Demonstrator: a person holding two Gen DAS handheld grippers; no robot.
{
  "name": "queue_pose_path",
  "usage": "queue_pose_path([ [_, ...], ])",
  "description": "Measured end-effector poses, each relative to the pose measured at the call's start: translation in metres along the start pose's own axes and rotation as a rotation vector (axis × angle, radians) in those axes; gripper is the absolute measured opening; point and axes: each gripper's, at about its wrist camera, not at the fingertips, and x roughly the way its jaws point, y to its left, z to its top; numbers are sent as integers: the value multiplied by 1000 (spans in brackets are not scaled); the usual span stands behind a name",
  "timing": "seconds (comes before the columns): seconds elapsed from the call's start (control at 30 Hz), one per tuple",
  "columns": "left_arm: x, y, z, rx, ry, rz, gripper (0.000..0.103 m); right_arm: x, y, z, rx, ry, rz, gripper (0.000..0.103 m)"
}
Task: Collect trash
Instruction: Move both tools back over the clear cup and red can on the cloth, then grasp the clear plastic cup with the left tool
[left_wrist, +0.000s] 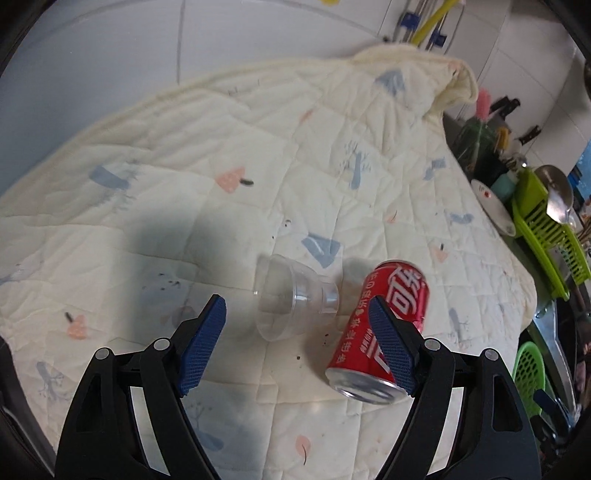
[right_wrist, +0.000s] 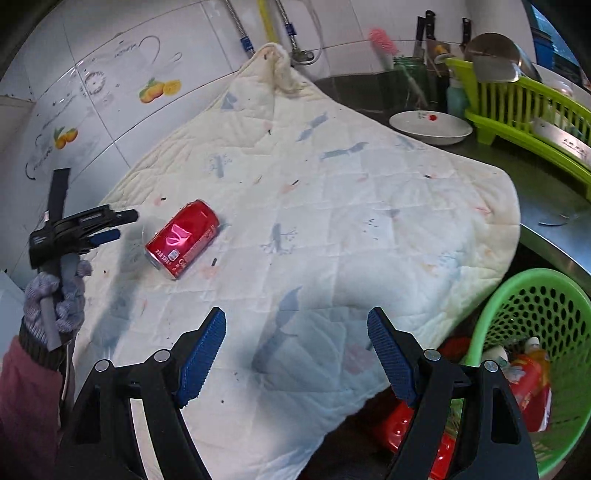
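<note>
A red cola can (left_wrist: 384, 328) lies on its side on the cream quilted cloth (left_wrist: 258, 166). A clear plastic cup (left_wrist: 291, 299) lies on its side just left of it. My left gripper (left_wrist: 297, 347) is open, its jaws spread just short of the cup, with the right finger in front of the can. In the right wrist view the can (right_wrist: 183, 238) lies at the left, with the left gripper (right_wrist: 110, 227) beside it. My right gripper (right_wrist: 295, 350) is open and empty over the cloth's near edge. A green basket (right_wrist: 532, 354) holding trash sits at the lower right.
A white dish (right_wrist: 430, 127) and a lime-green dish rack (right_wrist: 524, 107) with utensils stand on the dark counter at the right. A tiled wall (right_wrist: 110, 92) runs behind the cloth. Red packaging (right_wrist: 402, 428) lies below the cloth's edge.
</note>
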Motion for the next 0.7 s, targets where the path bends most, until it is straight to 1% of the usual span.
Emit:
queue_pose_path([
  [0.07,10,-1,2,4,10,2,79,6,2,1,0,11,1,76],
  [0.1,13,-2,4,6,16,-2,82,7,2,1,-1,15,2,76],
  [0.2,26,-2,9,7,37,5,84,13,3,2,-1,27,0,76],
  [0.3,38,-5,14,24,69,32,85,18,3,4,-1,37,1,76],
  [0.37,48,-6,16,18,103,43,85,21,3,4,1,41,4,76],
  [0.43,55,-5,17,8,121,51,85,25,5,5,1,47,7,77],
  [0.5,60,-5,17,3,130,44,85,28,7,5,-3,51,10,77],
  [0.63,69,-5,16,-9,150,7,85,34,11,5,-12,62,14,77],
  [0.7,74,-5,16,-11,158,-3,83,36,13,6,-11,68,19,77],
])
